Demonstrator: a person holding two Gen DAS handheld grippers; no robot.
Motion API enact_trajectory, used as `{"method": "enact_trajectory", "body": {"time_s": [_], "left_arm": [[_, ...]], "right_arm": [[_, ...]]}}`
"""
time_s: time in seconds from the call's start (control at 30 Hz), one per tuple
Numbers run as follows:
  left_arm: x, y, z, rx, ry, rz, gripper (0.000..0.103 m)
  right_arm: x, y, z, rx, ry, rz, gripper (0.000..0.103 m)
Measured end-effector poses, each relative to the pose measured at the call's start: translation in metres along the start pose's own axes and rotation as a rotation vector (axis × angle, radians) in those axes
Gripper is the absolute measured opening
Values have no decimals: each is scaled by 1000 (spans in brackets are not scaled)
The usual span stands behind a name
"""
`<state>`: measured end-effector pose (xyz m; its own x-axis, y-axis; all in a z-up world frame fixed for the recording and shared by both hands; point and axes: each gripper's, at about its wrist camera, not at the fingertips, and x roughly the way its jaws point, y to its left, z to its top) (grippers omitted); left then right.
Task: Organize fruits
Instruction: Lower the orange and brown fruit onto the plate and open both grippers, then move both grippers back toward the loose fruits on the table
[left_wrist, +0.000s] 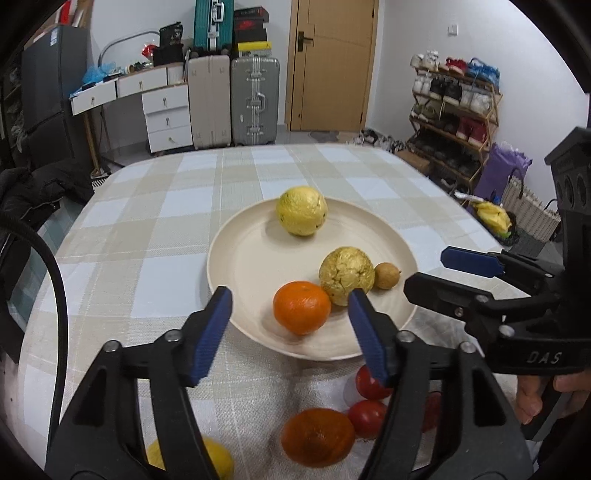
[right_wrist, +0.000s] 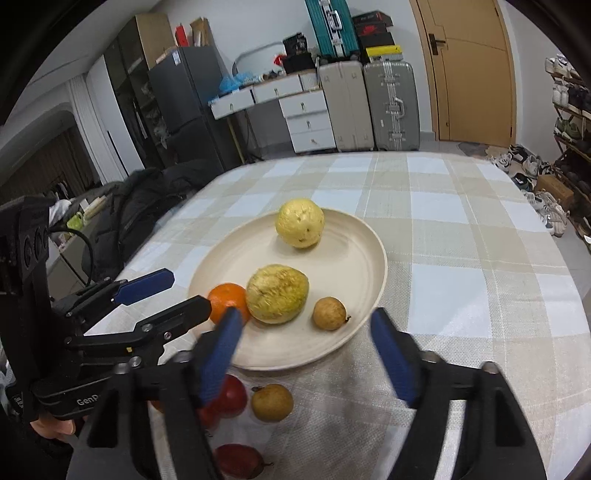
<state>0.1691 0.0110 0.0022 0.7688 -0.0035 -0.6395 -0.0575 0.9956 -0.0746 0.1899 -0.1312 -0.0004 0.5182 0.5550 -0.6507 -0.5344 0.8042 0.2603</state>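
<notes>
Left gripper (left_wrist: 290, 306) gaped wide, empty, over plate's (left_wrist: 251, 258) near rim. Right gripper (right_wrist: 306, 332) likewise wide, empty, beside it. On plate: orange (left_wrist: 301, 307) touching yellow fruit (left_wrist: 346, 275), small brown fruit (left_wrist: 386, 275), second yellow fruit (left_wrist: 301, 210) apart at far side. Tomatoes (left_wrist: 366, 413), another orange (left_wrist: 317, 435) on cloth (left_wrist: 147, 221) near plate.

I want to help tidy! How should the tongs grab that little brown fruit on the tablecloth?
Pinch the small brown fruit across its round middle, coming from above. Its stem points sideways, and a red fruit sits close on one side, so the open right tongs should straddle carefully.
</notes>
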Motion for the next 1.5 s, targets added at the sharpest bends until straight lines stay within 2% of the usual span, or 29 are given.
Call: {"method": "enact_trajectory", "body": {"time_s": [0.07,0.2,0.3,0.33,0.53,0.9,1.1,1.5], "left_arm": [[-13,1,-2,4,-28,-1,80],[-42,2,-7,17,-82,18,86],[-62,4,-13,7,-105,11,95],[-68,3,-15,9,-117,9,102],[-102,1,-30,42,-147,43,102],[-126,12,-51,28,-119,57,102],[-119,17,-49,18,-91,56,102],[-103,27,-49,-8,-45,68,102]], "right_arm": [[-10,0,0,17,-26,1,100],[-27,-1,-3,45,-57,-1,103],[-37,1,-7,36,-55,2,103],[-39,2,-8,31,-57,0,103],[-48,5,-18,13,-50,-7,103],[-55,11,-32,-26,-11,-26,103],[-50,19,-37,-41,25,-24,103],[-24,41,-56,-173,172,-63,103]]}}
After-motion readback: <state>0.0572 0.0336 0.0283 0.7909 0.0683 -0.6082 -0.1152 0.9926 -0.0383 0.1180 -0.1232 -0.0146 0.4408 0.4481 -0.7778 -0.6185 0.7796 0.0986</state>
